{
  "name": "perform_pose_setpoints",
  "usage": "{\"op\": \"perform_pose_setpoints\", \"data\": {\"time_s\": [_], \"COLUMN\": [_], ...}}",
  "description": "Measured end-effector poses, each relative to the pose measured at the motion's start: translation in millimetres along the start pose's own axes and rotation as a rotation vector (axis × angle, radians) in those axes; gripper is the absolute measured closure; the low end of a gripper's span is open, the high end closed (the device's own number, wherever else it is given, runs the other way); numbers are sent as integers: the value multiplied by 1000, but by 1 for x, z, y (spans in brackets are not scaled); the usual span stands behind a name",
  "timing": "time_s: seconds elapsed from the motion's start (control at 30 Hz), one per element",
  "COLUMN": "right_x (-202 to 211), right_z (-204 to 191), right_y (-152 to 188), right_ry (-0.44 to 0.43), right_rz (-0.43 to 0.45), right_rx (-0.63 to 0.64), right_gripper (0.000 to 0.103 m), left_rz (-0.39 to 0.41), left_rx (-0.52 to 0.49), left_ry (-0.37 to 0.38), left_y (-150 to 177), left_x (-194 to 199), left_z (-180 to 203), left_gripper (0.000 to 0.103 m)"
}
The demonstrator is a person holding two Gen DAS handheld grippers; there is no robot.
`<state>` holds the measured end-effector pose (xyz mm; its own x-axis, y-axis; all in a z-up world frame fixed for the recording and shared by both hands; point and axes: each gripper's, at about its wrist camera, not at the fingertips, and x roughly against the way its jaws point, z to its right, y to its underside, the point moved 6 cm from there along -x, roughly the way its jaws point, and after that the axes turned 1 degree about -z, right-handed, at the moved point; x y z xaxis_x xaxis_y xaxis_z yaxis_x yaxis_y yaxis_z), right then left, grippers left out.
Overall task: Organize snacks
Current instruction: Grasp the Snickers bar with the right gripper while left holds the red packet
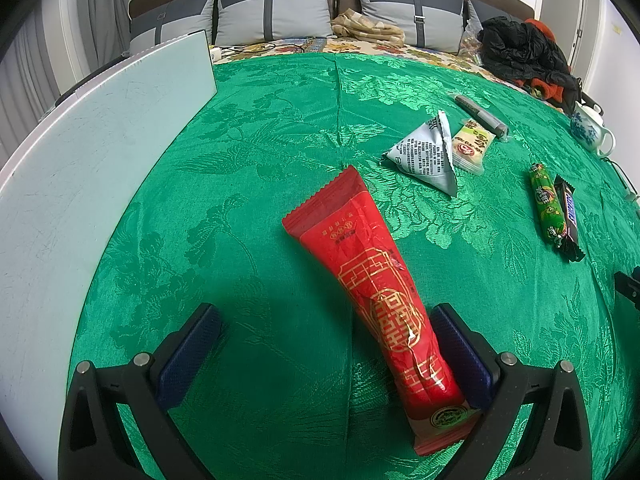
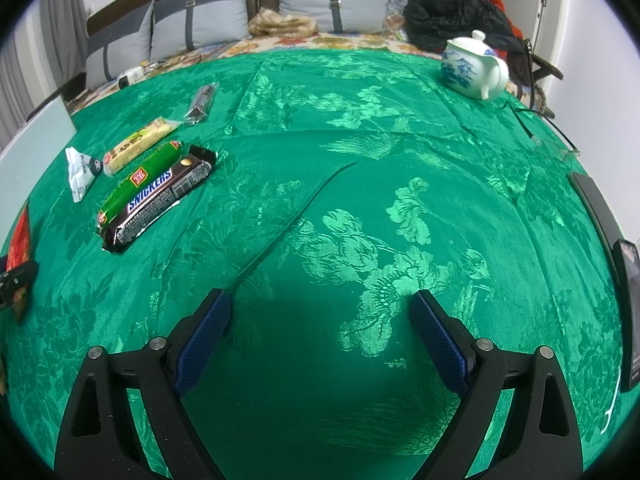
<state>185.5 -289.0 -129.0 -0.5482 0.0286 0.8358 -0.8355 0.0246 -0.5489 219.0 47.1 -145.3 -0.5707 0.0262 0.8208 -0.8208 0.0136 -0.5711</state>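
Observation:
A long red snack packet (image 1: pixel 376 284) with gold print lies on the green cloth, its near end between the fingers of my left gripper (image 1: pixel 326 320), which is open; the packet rests against the right finger (image 1: pixel 460 356). Farther right lie a grey triangular packet (image 1: pixel 426 152), a yellow wafer pack (image 1: pixel 472 144), a dark thin bar (image 1: pixel 480 114), a green sausage stick (image 1: pixel 544 204) and a Snickers bar (image 1: pixel 568 216). My right gripper (image 2: pixel 320 312) is open over bare cloth. The Snickers bar (image 2: pixel 160 200), green stick (image 2: pixel 140 180) and yellow pack (image 2: pixel 136 146) lie at its far left.
A pale flat board (image 1: pixel 92 152) stands along the left edge. A white and blue teapot (image 2: pixel 474 66) sits at the far right of the cloth. Dark devices (image 2: pixel 628 280) lie at the right edge. Pillows (image 1: pixel 272 12) and dark clothes (image 1: pixel 520 52) lie beyond the table.

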Motion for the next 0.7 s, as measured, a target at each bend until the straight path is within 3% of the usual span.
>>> {"op": "perform_pose_setpoints", "data": {"time_s": [0.07,0.2,0.27,0.37,0.4,0.47,0.63,0.67,0.7], "right_x": [1,12,4,-13,-23,-33,-40,-41,-40], "right_z": [-3,-28,-45,-67,-76,-81,-101,-103,-109], "right_y": [-8,-38,-54,-67,-68,-69,-73,-74,-71], "right_ry": [-26,-206,-237,-230,-204,-164,-121,-105,-74], "right_rz": [-33,-7,-32,-74,-109,-125,-141,-144,-143], "right_rx": [-32,-222,-266,-269,-255,-250,-162,-125,-51], "right_gripper": [11,12,14,17,29,41,39,44,62], "left_rz": [0,0,0,0,0,0,0,0,0], "left_rx": [0,0,0,0,0,0,-1,0,-1], "left_ry": [0,0,0,0,0,0,-1,-1,-1], "left_y": [0,0,0,0,0,1,1,1,1], "left_x": [0,0,0,0,0,0,1,1,0], "left_z": [0,0,0,0,0,0,1,1,1], "left_gripper": [0,0,0,0,0,0,0,0,0]}}
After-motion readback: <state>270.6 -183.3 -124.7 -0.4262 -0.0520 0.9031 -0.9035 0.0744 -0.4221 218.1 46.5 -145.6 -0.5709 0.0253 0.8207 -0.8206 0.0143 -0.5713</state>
